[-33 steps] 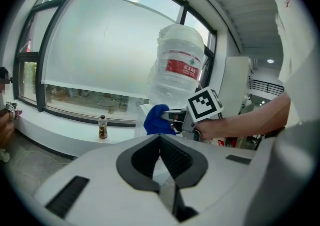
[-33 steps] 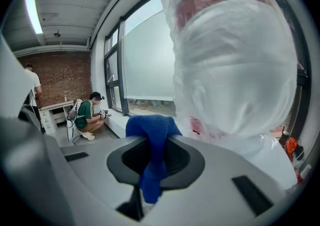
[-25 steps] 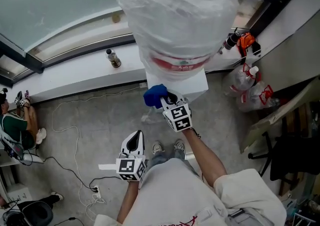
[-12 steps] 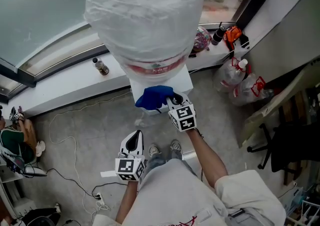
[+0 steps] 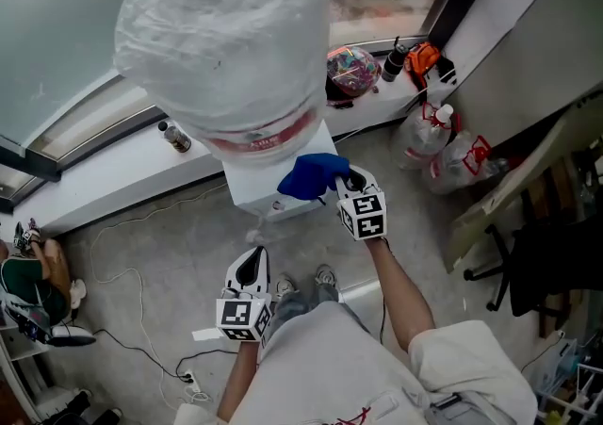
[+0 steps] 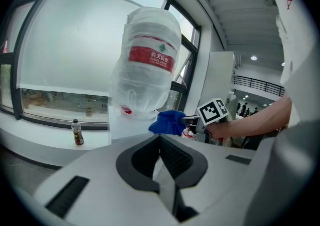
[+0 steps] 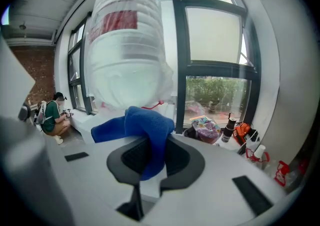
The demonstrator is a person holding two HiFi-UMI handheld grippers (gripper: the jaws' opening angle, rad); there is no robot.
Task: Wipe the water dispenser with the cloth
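Our R gripper (image 5: 339, 180) pinches the blue cloth (image 5: 311, 175) by the water dispenser (image 5: 252, 191), just under its bottle (image 5: 226, 46); L gripper (image 5: 254, 258), jaws pressed together w/ nothing between, hangs below the dispenser.

1. Window sill (image 5: 113, 161): white, running below the glass.
2. Small bottle (image 5: 175, 138): upright on the sill, dark contents, pale cap.
3. Clear bag (image 5: 351, 68): holds multicoloured items; rests on the sill near the corner.
4. Black cylinder (image 5: 393, 62) and orange-black object (image 5: 423, 59): on the sill just beside the bag; type cannot be determined.
5. Plastic bags (image 5: 450, 161): on the grey floor (image 5: 170, 235) by the right wall, containing spray bottles.
6. Person (image 7: 50, 116): crouched low by the window, green top.
7. Black chair (image 5: 542, 282): at the right edge.
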